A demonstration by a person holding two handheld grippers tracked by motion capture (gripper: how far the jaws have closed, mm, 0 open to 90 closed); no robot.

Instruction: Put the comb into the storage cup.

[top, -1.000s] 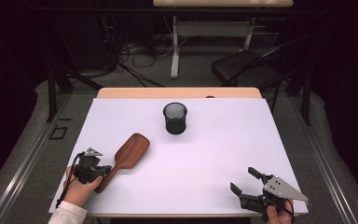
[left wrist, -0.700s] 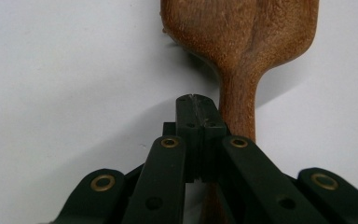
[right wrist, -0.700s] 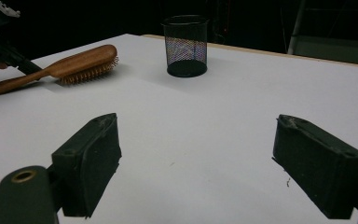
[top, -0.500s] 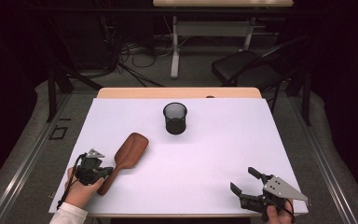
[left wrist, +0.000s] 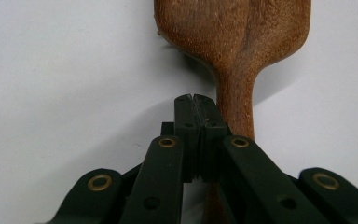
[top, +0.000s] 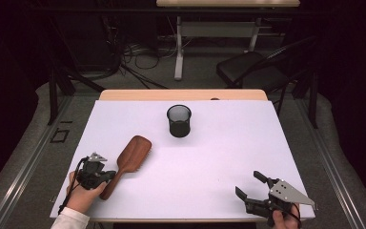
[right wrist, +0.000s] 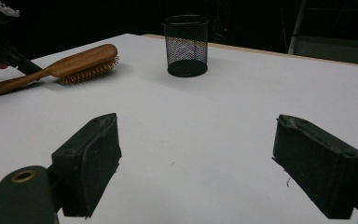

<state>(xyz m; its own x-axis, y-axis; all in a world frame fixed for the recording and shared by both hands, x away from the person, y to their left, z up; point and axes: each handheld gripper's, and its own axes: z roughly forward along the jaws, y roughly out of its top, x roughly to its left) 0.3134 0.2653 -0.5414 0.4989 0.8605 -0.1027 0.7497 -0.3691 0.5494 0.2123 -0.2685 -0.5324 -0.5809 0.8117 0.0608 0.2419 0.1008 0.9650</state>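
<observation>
Sitting low at the near-left corner, the left gripper (top: 106, 176) has its jaws pressed fully together w/ nothing between them; in the left gripper view the closed tips (left wrist: 196, 122) lie just beside the wooden hairbrush (left wrist: 235, 51), right up against the handle's side, not around it. Brush runs away from that gripper, handle nearest it, paddle head farther out, bristles down on the surface. From the right gripper view the brush (right wrist: 60, 67) lies off to the far left, bristles showing under the head.

Right gripper (top: 256, 192) over at the near-right corner, jaws spread wide, holding nothing, just bare tabletop between the two pads (right wrist: 91, 161). Brush is well apart from it.

Black mesh cup (top: 178, 120) stands upright ahead of both grippers, roughly between them and toward the far edge, well apart from the brush head.

Surface: white sheet (top: 228, 157) covering most of the table, flat and plain, w/ a strip of wooden tabletop (top: 181, 94) peeking out along the far edge. Room beyond is dark: black chair (top: 248, 71) behind the table on the right gripper's side, a white table leg (top: 178, 52) and a tangle of cables (top: 128, 62) on the grey floor past the far edge.
</observation>
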